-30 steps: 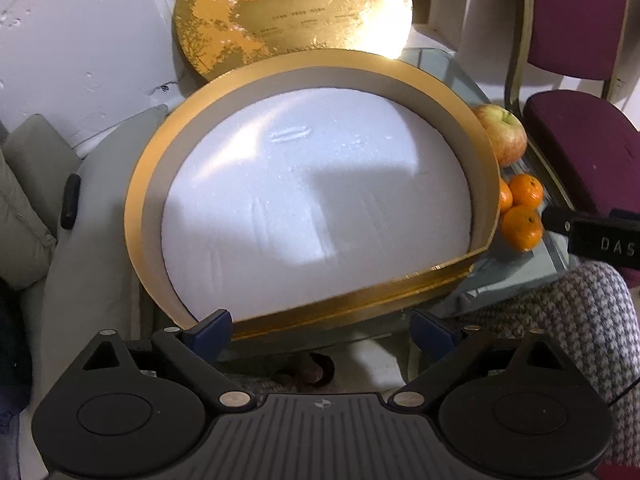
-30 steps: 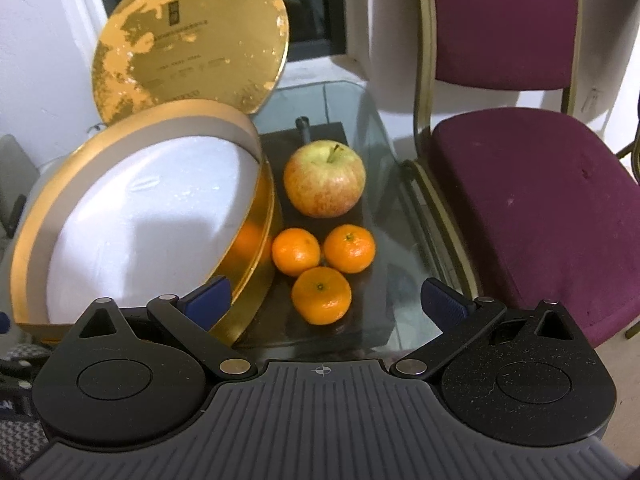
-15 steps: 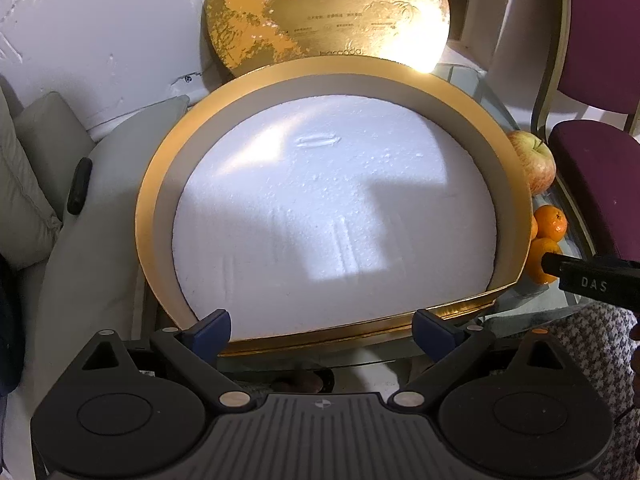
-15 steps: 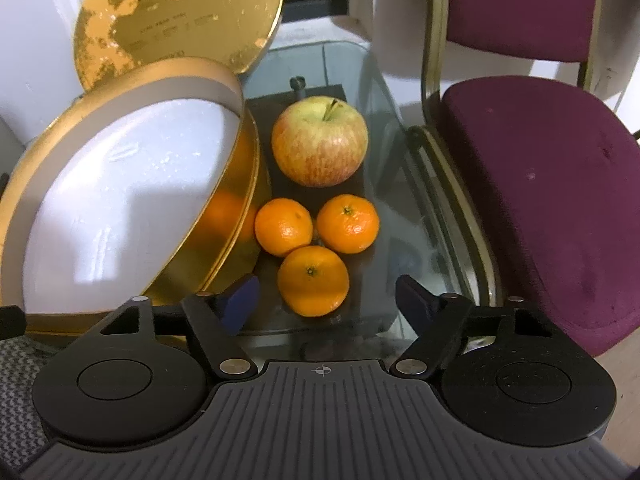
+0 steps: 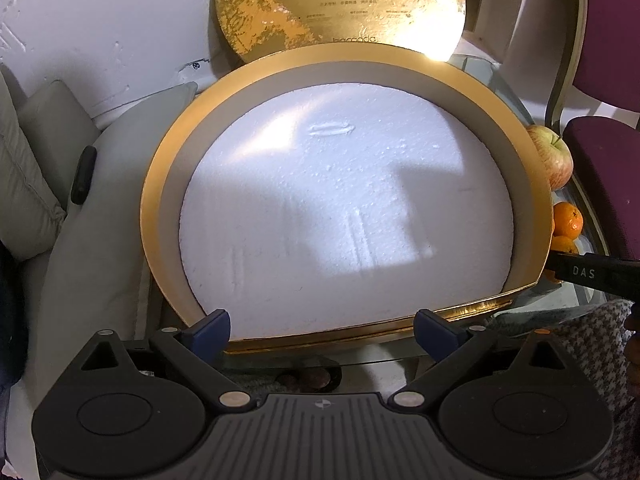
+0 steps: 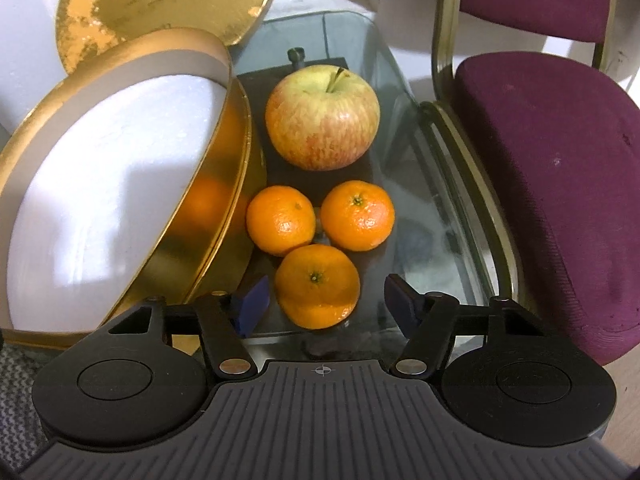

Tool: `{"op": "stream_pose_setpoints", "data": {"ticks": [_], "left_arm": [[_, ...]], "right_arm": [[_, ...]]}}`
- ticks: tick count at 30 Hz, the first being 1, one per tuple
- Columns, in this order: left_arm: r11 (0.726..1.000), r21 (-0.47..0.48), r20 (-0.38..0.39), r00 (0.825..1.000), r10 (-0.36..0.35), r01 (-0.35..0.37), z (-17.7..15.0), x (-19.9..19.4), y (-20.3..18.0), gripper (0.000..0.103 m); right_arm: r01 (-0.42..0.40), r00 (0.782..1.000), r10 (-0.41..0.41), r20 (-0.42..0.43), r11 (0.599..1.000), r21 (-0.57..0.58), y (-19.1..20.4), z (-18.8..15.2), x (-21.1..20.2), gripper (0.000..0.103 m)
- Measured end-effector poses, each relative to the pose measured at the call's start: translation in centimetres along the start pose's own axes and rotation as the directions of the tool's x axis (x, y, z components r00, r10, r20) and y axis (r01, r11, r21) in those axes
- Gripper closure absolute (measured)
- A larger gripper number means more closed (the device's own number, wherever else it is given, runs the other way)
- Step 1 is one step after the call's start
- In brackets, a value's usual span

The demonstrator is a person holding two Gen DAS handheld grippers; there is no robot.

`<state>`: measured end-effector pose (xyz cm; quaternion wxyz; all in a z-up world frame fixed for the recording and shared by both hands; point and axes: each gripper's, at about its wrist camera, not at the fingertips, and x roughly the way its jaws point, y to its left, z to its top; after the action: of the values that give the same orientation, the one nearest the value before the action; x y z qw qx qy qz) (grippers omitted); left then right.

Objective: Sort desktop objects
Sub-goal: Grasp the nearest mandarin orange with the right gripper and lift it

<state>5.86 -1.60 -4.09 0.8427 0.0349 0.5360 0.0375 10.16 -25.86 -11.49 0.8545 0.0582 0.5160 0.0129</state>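
Gold round box tilted beside apple and three tangerines, right gripper just been closing, nearest tangerine between untouching pads, left gripper spread, empty.

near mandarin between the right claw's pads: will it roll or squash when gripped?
Near mandarin is round on smooth glass, so it likely rolls if nudged. Skin looks soft; a hard squeeze may dent it. The right claw, just closing, isn't touching yet.

Both wrist cams steep-down, sharing gold box
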Motion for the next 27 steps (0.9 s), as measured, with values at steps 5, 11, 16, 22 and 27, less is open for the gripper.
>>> {"op": "stream_pose_setpoints", "data": {"ticks": [5,11,16,22,27], "left_arm": [[1.000,-0.008,0.001,1.000,0.003,-0.003,-0.1,0.0,0.2,0.003],[1.000,-0.018,0.001,1.000,0.004,-0.004,-0.2,-0.1,0.3,0.003],[1.000,-0.023,0.007,1.000,0.005,-0.005,-0.4,-0.3,0.4,0.003],[0.999,-0.036,0.007,1.000,0.011,-0.011,-0.8,-0.8,1.0,0.003],[0.998,-0.053,0.017,1.000,0.024,-0.023,-1.5,-1.8,1.8,0.003]], "right_arm": [[-0.003,1.000,0.003,-0.019,1.000,0.015,0.1,0.2,0.6,0.043],[0.010,1.000,-0.009,-0.021,1.000,0.007,0.4,0.3,0.7,0.052],[0.011,1.000,-0.010,-0.017,1.000,0.024,0.3,0.2,0.5,0.054],[0.009,1.000,-0.009,-0.014,1.000,0.025,0.3,-0.1,-0.1,0.054],[0.001,1.000,-0.001,-0.001,1.000,0.027,0.3,-0.5,-1.7,0.054]]}}
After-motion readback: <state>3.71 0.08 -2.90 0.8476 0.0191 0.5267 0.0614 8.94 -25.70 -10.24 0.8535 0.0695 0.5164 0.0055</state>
